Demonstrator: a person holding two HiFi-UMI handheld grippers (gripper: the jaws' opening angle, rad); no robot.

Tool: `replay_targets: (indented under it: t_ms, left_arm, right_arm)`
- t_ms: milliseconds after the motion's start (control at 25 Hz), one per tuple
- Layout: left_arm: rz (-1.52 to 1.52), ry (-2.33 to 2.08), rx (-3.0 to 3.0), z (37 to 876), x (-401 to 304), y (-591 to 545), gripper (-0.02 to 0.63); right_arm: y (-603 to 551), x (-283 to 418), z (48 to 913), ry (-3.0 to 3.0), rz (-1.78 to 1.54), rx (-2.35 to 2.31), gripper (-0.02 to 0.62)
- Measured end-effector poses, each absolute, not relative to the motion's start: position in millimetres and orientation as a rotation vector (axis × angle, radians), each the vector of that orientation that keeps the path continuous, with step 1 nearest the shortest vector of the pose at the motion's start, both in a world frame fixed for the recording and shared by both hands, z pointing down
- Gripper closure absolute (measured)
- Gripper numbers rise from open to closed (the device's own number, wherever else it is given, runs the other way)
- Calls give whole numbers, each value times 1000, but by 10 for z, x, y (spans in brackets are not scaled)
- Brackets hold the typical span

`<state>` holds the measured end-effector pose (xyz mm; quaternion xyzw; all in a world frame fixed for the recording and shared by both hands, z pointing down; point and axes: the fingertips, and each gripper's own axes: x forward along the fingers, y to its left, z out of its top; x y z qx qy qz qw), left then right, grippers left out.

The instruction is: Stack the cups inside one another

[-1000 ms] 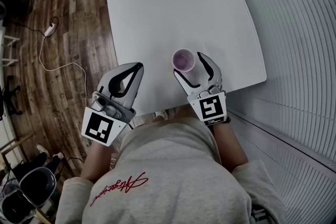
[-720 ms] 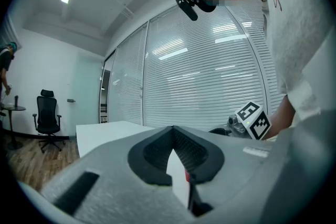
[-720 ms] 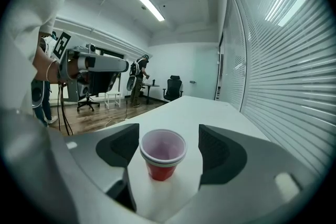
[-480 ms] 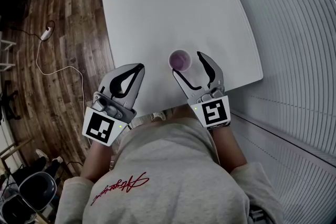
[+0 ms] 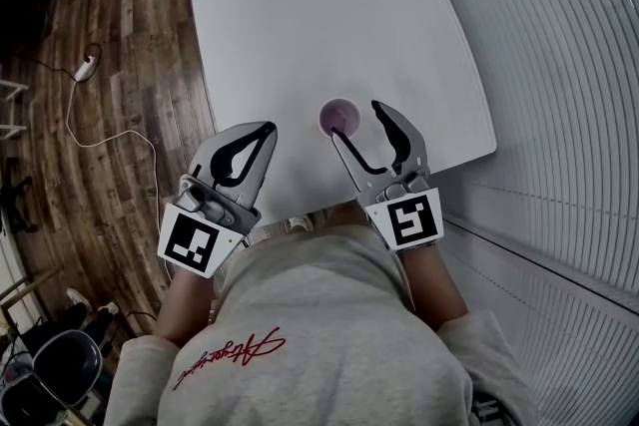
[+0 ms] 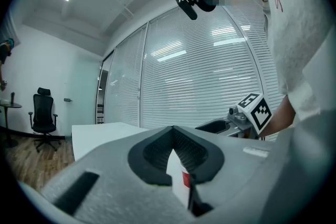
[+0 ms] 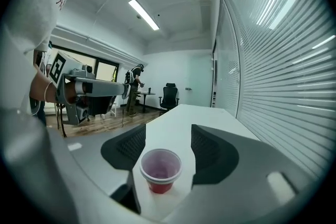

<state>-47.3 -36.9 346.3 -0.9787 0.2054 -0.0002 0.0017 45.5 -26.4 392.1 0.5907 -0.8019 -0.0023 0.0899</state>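
Note:
A red cup with a pale inside stands near the front edge of the white table. In the right gripper view the cup shows low between the two jaws, and its rim looks doubled. My right gripper hovers just behind the cup, open, its jaws having just been closing without the pads touching the cup. My left gripper hangs off the table's front left edge, shut and empty. Through the thin slit of the left gripper I see a strip of the cup.
Window blinds run along the table's right side. To the left lies wooden floor with a white cable. An office chair and a standing person are far across the room.
The right gripper has lifted a little and its jaws have narrowed. The cup stays standing on the table. The left gripper has not moved.

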Motion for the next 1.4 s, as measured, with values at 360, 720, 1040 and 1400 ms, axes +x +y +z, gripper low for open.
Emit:
replay_targets:
  t_ms: [360,720,1040,1400]
  left_arm:
    - [10,634,-3068,3452,-446,-380,609]
    - [18,619,-3061,3391,-428,-383,609]
    - [26,602,-3057,3365,-426,-381,609]
    - [29,601,-3051,3398,-444,-355,608]
  right_arm:
    - [-270,517,3821,-2380,-15,1807,402]
    - [-218,597,3764,-2331,-6,1841,525]
    - [-213,616,3754,-2312,-9,1864,562]
    - [-179,653,3833,-2275,4,1866,600]
